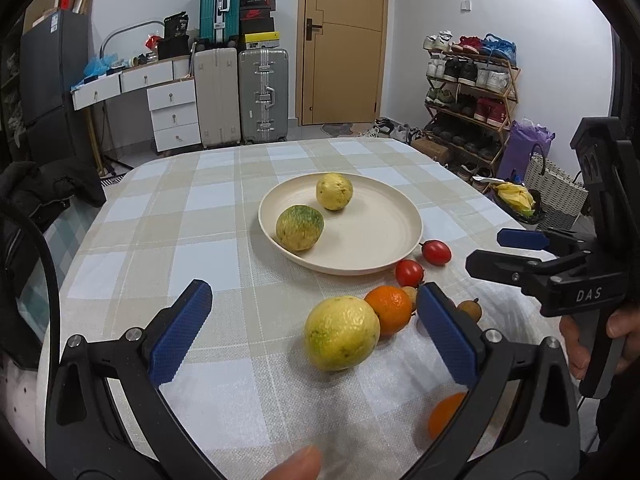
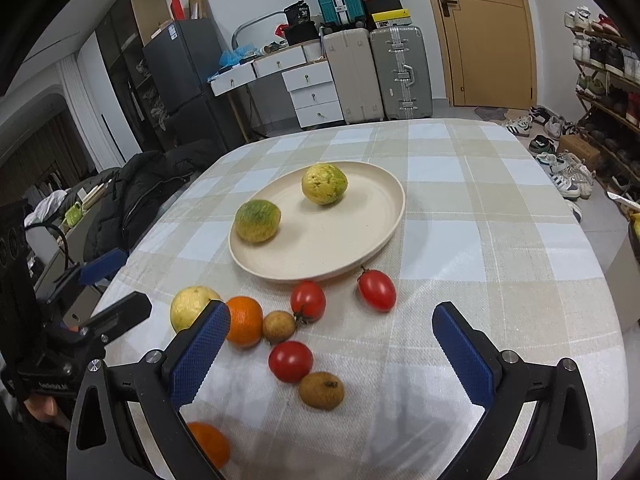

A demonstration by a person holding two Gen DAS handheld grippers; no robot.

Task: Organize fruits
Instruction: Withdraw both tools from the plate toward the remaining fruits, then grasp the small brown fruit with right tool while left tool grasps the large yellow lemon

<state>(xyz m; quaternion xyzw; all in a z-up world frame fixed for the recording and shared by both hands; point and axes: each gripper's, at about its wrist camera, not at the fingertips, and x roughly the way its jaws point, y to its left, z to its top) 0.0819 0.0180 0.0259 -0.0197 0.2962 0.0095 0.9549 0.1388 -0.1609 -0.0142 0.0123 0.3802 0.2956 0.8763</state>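
A cream plate (image 1: 384, 236) (image 2: 344, 248) on the checked tablecloth holds two yellow-green fruits (image 1: 299, 227) (image 1: 334, 191). In front of it lie a third yellow fruit (image 1: 341, 338) (image 2: 191, 304), an orange (image 1: 389, 309) (image 2: 245, 320), three red tomatoes (image 2: 377, 289) (image 2: 307, 300) (image 2: 290, 361), two small brown fruits (image 2: 279, 325) (image 2: 321, 390) and a second orange (image 2: 210, 444). My left gripper (image 1: 316, 332) is open, its jaws either side of the third yellow fruit. My right gripper (image 2: 332, 352) is open and empty above the tomatoes.
The table's left edge borders a black jacket (image 2: 136, 196). Suitcases (image 1: 240, 96), white drawers (image 1: 168, 108) and a door (image 1: 344, 40) stand behind. A shoe rack (image 1: 468, 100) is at the right.
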